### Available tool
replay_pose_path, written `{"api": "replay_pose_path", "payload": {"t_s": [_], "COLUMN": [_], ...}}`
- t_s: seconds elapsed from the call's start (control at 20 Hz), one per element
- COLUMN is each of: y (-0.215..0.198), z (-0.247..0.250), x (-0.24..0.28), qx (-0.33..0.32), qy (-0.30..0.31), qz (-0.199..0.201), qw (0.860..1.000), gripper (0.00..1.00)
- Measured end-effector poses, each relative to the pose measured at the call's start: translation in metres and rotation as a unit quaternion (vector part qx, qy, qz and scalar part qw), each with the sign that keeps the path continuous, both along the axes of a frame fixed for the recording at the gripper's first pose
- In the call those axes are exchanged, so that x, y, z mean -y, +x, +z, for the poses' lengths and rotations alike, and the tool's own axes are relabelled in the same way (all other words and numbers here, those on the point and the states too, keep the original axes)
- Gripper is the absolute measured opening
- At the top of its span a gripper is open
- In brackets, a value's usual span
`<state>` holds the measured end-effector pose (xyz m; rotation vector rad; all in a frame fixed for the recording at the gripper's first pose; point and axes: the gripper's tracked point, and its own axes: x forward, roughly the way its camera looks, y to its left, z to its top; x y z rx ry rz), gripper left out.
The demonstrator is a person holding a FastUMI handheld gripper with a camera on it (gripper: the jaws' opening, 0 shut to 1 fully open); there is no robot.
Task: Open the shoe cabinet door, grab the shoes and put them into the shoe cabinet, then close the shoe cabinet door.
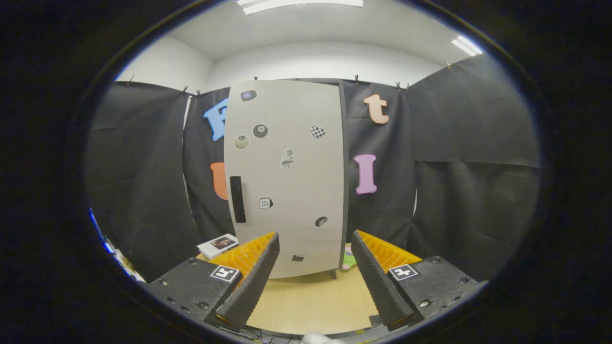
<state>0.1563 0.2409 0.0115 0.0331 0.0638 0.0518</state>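
Observation:
A tall pale grey shoe cabinet [287, 177] stands on the wooden table [311, 301] straight ahead of my fingers. Its door is closed and carries several small stickers. A dark vertical handle [237, 199] sits on the door's left side. My gripper [315, 239] is open, with nothing between its fingers, and it hovers over the table a short way in front of the cabinet. A bit of something green and pink [349, 259] peeks out at the cabinet's right foot; I cannot tell what it is.
A small white box or booklet [218, 245] lies on the table left of the cabinet, beyond the left finger. Black cloth walls close the booth behind and on both sides. Bare tabletop lies between the fingers and the cabinet.

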Motion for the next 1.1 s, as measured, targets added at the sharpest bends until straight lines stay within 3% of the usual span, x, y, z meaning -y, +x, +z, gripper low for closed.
{"api": "replay_pose_path", "payload": {"t_s": [1.1], "y": [-0.012], "z": [-0.004], "x": [0.002], "qx": [-0.009], "qy": [-0.01], "qz": [-0.005], "qw": [1.0], "gripper": [0.99]}}
